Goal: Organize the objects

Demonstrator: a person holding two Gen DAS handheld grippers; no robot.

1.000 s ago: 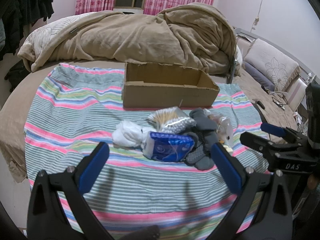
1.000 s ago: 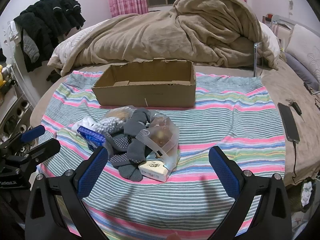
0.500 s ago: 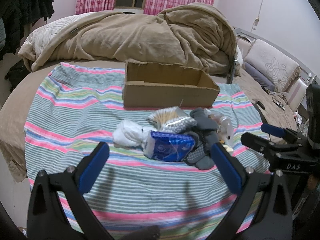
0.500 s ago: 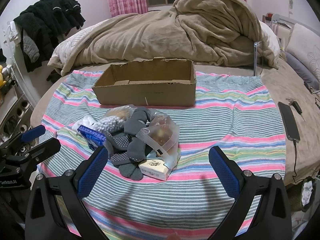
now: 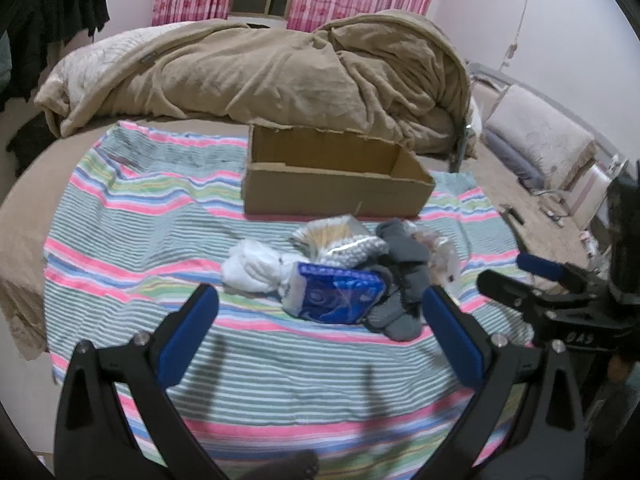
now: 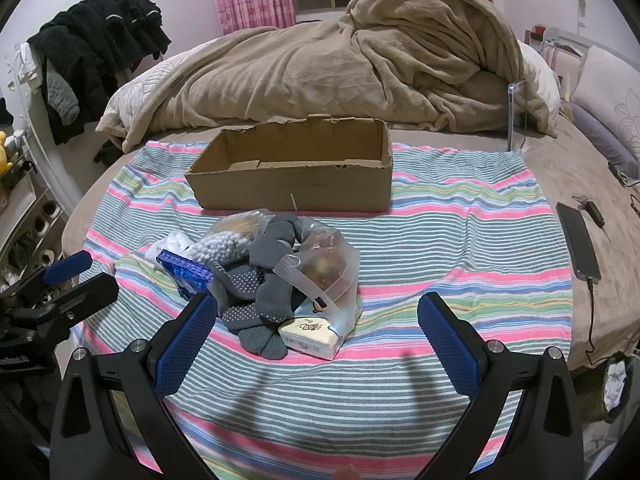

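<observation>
Both tongs spread wide and empty: the left gripper [image 5: 318,314] faces a blue packet [image 5: 338,294], the right gripper [image 6: 312,320] grey socks [image 6: 264,280] and a clear bag [image 6: 326,272], contents unclear. Best lifted singly into the empty cardboard box [image 6: 296,188] behind the heap.

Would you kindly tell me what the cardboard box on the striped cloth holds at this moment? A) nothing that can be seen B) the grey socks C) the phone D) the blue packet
A: the cardboard box shows only its bare floor, while the grey socks and blue packet lie piled in front of it and the phone rests off the cloth.
</observation>
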